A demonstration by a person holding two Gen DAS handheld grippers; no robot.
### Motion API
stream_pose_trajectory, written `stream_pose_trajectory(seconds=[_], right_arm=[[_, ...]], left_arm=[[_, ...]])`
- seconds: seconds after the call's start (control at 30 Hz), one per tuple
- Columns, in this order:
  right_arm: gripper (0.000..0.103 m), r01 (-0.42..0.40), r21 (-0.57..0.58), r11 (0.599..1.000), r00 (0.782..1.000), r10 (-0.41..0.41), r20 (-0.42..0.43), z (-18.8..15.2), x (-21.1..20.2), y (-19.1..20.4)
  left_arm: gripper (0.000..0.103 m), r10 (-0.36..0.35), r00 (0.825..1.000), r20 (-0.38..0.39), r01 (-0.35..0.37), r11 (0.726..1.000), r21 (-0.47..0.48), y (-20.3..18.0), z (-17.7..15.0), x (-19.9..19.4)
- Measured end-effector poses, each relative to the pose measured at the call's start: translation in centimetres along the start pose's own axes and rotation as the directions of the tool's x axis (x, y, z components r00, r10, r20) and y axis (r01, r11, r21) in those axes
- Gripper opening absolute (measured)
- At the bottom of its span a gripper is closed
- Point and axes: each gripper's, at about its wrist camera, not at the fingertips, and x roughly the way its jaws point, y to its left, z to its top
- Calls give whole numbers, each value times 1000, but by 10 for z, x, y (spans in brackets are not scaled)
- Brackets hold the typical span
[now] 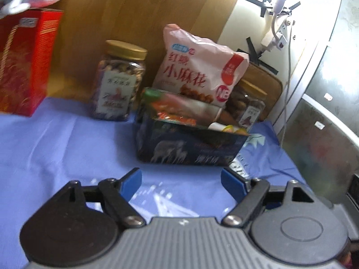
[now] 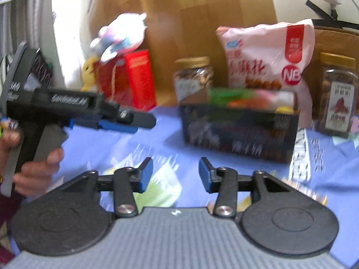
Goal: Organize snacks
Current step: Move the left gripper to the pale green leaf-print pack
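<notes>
a dark open box (image 1: 190, 143) crammed with snack packets sits straight ahead of the left gripper (image 1: 181, 179), whose jaws gape wide, holding nothing. behind it leans a pink bag (image 1: 197, 67) printed "小麻花" and "nb". the right gripper (image 2: 176, 174) hovers half open, empty, box ahead-right.

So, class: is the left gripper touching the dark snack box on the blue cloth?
Apart. In the left wrist view the left gripper has open jaws, and a strip of blue cloth shows between its blue tips and the dark snack box.
</notes>
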Motion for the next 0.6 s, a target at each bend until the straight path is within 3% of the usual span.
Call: stream_pose_trajectory(seconds=[0.07,0.3,0.43,0.47,0.53,0.6], right_arm=[[63,12,-37,999,1000,-12,-11,-15,-4,14],[63,42,-82,996,990,-53,-134,-32,17,28],[64,34,-44,998,989,-40,-141,-33,18,24],[64,36,-46,998,989,-42,-140,-34,18,24],[64,40,-52,998,989,-47,-140,-35,18,26],[64,41,-54,998,989,-49,-140,-35,18,27]], left_arm=[[81,26,1000,10,-25,1000,-14,5,-9,-3],[81,75,997,11,-75,997,-9,8,-31,3],[81,75,997,-7,-75,997,-4,8,-41,9],[82,70,997,-17,-70,998,-10,9,-42,11],[93,62,997,-36,-63,998,-30,12,-46,16],[95,52,998,-34,-54,997,-48,15,-46,16]])
